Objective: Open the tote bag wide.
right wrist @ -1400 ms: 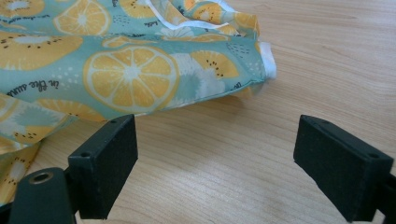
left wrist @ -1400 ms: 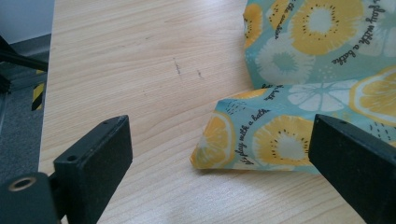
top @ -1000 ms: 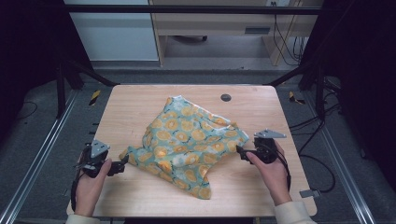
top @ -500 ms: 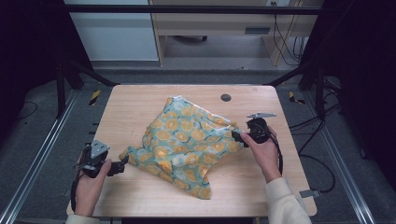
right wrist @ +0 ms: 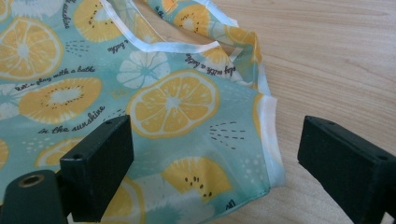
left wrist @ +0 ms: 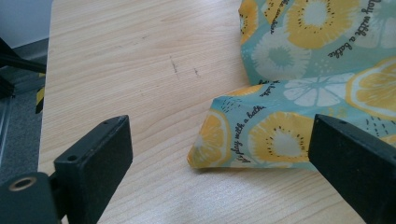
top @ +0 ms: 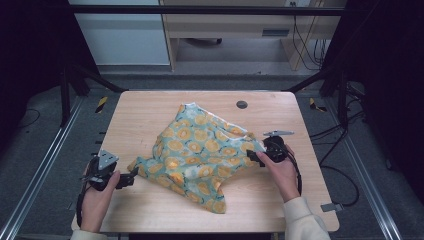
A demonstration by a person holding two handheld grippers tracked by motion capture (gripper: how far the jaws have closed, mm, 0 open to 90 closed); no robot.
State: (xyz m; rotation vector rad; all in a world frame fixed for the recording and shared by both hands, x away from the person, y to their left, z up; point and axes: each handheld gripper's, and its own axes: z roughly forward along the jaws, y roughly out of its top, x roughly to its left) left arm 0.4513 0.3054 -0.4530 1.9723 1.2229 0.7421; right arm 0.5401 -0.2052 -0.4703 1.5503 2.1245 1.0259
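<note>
Cloth [top: 200, 155] between two level hand-held grippers

Even overhead light on the table [top: 150, 115], dark surroundings, soft faint shadows, no glare, close views sharp

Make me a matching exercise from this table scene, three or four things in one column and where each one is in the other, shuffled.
Things:
1. lemon-print cloth
2. left gripper
3. right gripper
4. round dark grommet

Places:
A. at the cloth's right edge, jaws open
B. far side of the table
C. crumpled mid-table
D. at the cloth's near-left corner, jaws open

Pairs: 1-C, 2-D, 3-A, 4-B
</note>
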